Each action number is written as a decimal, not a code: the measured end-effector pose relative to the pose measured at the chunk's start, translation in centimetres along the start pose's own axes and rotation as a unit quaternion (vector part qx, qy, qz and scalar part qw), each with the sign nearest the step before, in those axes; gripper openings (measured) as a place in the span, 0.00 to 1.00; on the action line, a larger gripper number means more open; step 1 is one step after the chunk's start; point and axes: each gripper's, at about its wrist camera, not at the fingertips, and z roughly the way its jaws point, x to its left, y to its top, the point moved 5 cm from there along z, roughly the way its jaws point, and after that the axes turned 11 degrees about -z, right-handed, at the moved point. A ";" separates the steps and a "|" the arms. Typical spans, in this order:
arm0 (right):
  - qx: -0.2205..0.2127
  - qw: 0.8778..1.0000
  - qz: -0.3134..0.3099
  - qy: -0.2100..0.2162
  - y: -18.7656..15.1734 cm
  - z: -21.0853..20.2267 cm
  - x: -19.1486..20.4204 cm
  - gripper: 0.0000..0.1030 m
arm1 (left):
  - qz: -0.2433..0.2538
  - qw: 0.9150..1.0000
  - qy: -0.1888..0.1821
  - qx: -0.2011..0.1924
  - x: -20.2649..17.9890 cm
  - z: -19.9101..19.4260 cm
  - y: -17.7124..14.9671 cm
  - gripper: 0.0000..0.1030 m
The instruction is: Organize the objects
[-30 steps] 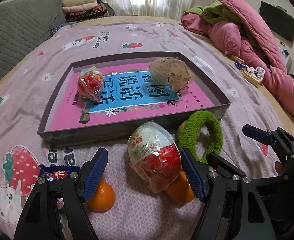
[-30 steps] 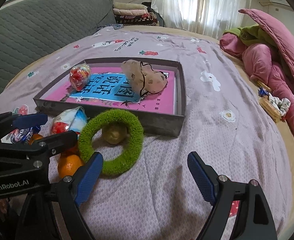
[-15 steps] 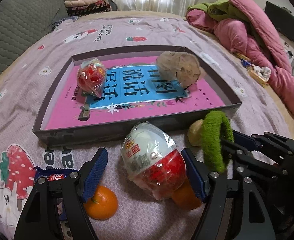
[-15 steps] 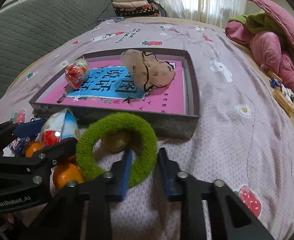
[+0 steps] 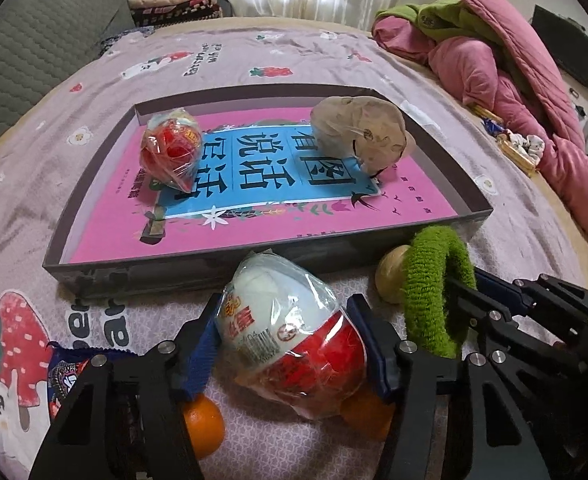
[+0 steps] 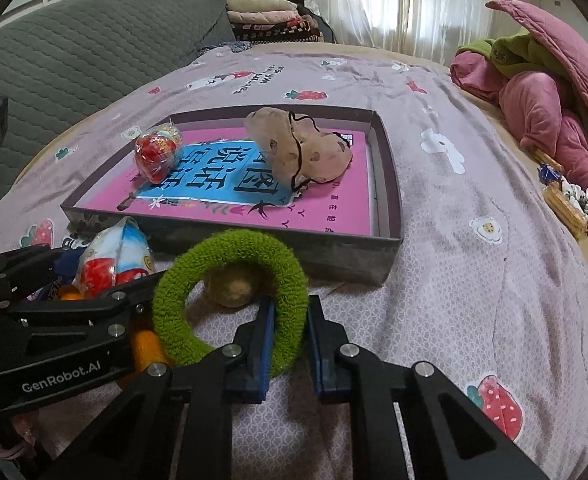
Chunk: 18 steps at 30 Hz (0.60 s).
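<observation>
On the bed (image 6: 474, 280), the left gripper (image 5: 290, 344) has both blue pads pressed against the sides of a large plastic-wrapped egg toy (image 5: 290, 336), which it clamps just outside the near wall of the tray (image 5: 174, 268). Two oranges lie under and beside that egg: one (image 5: 204, 426) at its 8 o'clock, another (image 5: 364, 418) at its 4 o'clock, partly hidden. A blue snack wrapper (image 5: 68, 376) lies at 9 o'clock from the egg.

The right gripper (image 6: 288, 344) is closed on the lower right arc of a green fuzzy ring (image 6: 230, 300), which stands tilted up off the bedspread. Seen through the ring's hole, a small tan ball (image 6: 230, 286) sits on the bed close to the tray's near wall.

Inside the tray, on a pink and blue book (image 5: 294, 216), a smaller wrapped egg toy (image 5: 172, 152) lies at 10 o'clock and a beige cloth pouch (image 5: 360, 136) at 1 o'clock. A pink quilt (image 6: 554, 112) is heaped at the bed's 2 o'clock edge.
</observation>
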 end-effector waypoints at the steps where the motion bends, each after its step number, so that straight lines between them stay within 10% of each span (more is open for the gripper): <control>1: -0.001 1.000 0.000 0.000 0.0 0.0 0.0 0.15 | 0.003 1.000 -0.001 -0.001 -0.1 0.0 -0.1 0.61; 18: -0.051 0.999 0.016 -0.010 0.8 -2.5 -0.7 0.14 | 0.004 0.999 -0.028 -0.042 0.0 -4.2 0.9 0.60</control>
